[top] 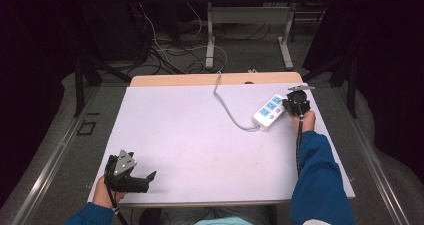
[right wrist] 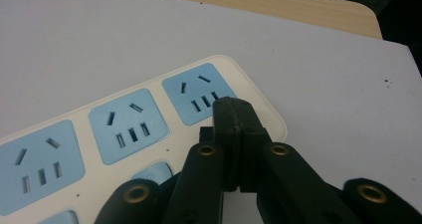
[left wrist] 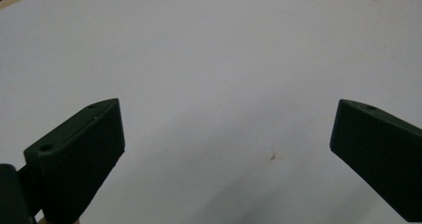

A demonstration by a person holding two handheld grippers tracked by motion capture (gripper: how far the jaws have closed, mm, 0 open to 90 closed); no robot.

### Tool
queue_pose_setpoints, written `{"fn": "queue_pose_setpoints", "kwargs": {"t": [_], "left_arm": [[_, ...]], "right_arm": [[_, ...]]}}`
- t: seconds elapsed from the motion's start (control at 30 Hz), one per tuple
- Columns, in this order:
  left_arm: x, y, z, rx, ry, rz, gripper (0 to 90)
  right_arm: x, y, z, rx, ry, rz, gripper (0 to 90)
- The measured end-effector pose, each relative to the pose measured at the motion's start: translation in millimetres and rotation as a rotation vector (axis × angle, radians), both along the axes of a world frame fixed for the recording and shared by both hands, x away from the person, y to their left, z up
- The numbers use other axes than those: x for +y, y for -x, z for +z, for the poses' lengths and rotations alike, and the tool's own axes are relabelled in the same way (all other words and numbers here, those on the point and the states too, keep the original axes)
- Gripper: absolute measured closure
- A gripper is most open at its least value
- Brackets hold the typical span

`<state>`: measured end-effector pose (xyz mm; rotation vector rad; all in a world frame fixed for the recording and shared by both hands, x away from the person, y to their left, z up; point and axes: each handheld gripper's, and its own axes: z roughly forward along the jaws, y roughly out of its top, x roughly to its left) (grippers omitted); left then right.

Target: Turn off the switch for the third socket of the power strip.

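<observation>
A white power strip (top: 269,111) with blue sockets lies at the far right of the pale table mat (top: 200,145). Its grey cable (top: 227,107) runs off over the far edge. My right gripper (top: 287,105) is at the strip's far end. In the right gripper view its jaws are pressed together, the right gripper (right wrist: 234,112) tips resting over the end socket of the power strip (right wrist: 129,129). Nothing shows between them. My left gripper (top: 150,176) sits at the near left corner. In the left gripper view the left gripper (left wrist: 229,119) stands wide open over bare mat.
The wooden tabletop (top: 215,79) shows beyond the mat's far edge. Loose cables (top: 170,50) lie on the floor behind, beside another table's metal legs (top: 210,35). A small brown mark (left wrist: 272,157) is on the mat between the left jaws.
</observation>
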<state>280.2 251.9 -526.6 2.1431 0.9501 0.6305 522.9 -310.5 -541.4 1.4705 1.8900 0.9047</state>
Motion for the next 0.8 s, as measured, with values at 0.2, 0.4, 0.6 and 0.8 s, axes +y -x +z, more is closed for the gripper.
{"fn": "queue_pose_setpoints", "kwargs": {"t": [0.2, 0.4, 0.6, 0.8], "left_arm": [[-0.3, 0.2, -0.2, 0.005, 0.004, 0.0, 0.7], [-0.5, 0.3, -0.2, 0.005, 0.009, 0.0, 0.6], [-0.4, 0.2, -0.1, 0.004, 0.008, 0.0, 0.7], [-0.4, 0.3, -0.1, 0.004, 0.008, 0.0, 0.7]], "right_arm": [[-0.1, 0.0, 0.0, -0.001, -0.001, 0.001, 90.0], [0.2, -0.1, -0.1, -0.001, 0.003, 0.004, 90.0], [0.1, -0.3, -0.1, -0.003, 0.009, 0.007, 90.0], [0.1, -0.3, 0.2, -0.003, 0.014, 0.009, 90.0]]}}
